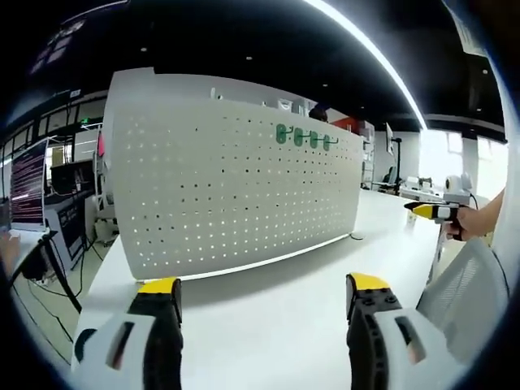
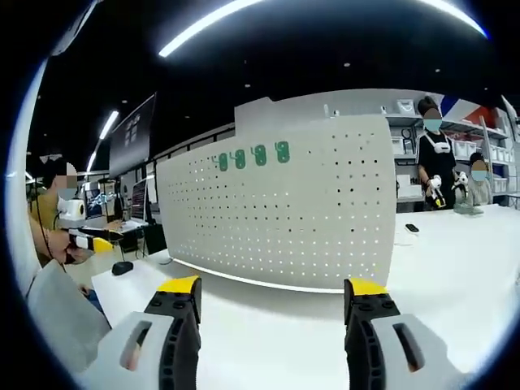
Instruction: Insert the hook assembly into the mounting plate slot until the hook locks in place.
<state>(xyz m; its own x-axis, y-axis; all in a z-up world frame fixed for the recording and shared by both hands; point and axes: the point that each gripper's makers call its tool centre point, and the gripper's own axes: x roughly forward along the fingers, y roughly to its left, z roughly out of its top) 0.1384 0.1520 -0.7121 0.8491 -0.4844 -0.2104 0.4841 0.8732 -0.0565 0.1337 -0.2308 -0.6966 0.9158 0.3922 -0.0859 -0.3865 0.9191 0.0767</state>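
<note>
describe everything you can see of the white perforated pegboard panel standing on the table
The white perforated pegboard panel looks like painted sheet metal, with even rows of small round holes. It stands upright on the white table, with light glowing along its base. Four green hooks sit in a row near its top edge. Neither gripper touches it.

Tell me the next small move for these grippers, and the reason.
Probably bring the right hand-held gripper toward the green hooks high on the pegboard: its jaws stand open and empty, and all four hooks already hang there.
</note>
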